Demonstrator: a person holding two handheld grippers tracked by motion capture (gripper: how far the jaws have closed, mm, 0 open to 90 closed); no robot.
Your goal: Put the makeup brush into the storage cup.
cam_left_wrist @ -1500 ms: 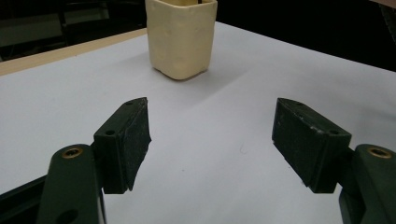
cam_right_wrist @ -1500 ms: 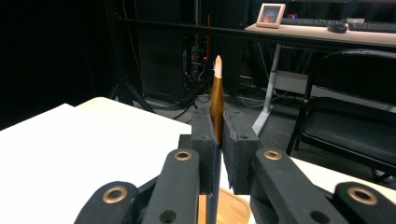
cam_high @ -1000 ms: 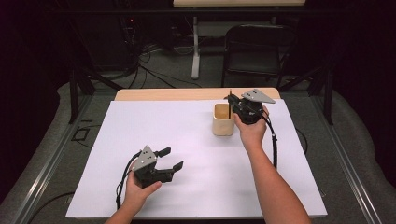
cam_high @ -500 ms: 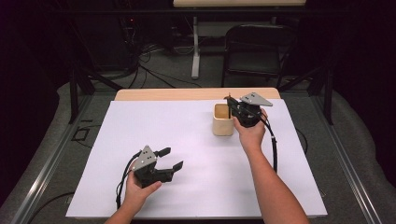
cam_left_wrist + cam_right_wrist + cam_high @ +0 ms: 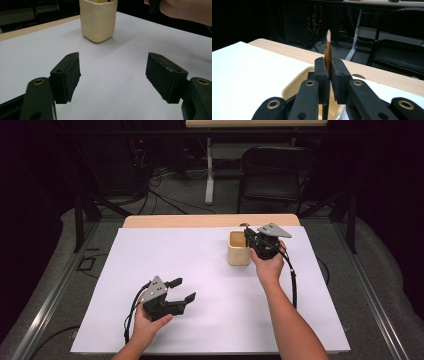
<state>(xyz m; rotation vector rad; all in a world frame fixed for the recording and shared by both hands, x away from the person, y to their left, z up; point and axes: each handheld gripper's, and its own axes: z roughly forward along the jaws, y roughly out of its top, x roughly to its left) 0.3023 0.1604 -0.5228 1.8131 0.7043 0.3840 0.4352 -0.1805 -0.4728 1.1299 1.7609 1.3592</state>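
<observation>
Right gripper (image 5: 327, 75): fingers clamped on upright brush (image 5: 327, 53), above the cream cup (image 5: 239, 248) near counter's (image 5: 200, 270) far right edge. Left gripper (image 5: 181, 289): fingers wide, empty, near front edge.

Cup (image 5: 239, 251) pale cream, plain, no pattern. Brush (image 5: 327, 53): golden-brown ferrule, white tip, black handle. Table cover (image 5: 200, 285) white; wood edge (image 5: 210, 220) light tan w/ grain. Both grippers black — left gripper (image 5: 181, 290), right gripper (image 5: 248, 236) (grey plates on top). Chair (image 5: 277, 175) black.
</observation>
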